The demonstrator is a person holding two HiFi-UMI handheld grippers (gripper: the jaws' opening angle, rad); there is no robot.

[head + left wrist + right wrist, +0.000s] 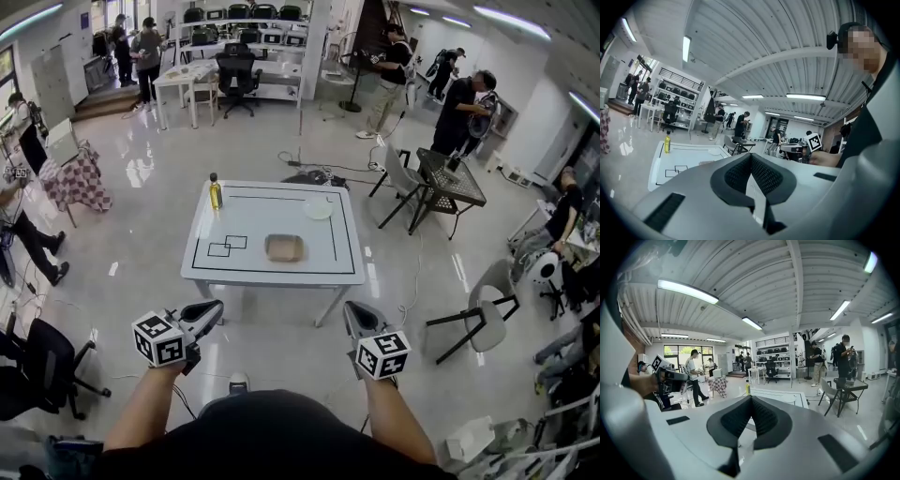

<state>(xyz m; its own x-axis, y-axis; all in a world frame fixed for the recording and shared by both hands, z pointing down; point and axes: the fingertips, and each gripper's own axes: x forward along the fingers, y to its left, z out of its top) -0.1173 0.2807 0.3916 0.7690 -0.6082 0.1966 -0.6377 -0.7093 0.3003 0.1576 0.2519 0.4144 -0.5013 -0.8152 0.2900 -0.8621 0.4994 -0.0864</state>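
Observation:
A white table marked with black lines stands ahead of me. On it are a bottle of yellow liquid at the far left, a white plate at the far right and a shallow brown tray near the middle. My left gripper and right gripper hover short of the table's near edge, both shut and empty. In the left gripper view the jaws meet, with the bottle and table beyond. The right gripper view shows closed jaws and the bottle.
A black mesh table and grey chairs stand to the right. A black office chair is at my near left. Cables lie on the floor behind the table. Several people stand around the room.

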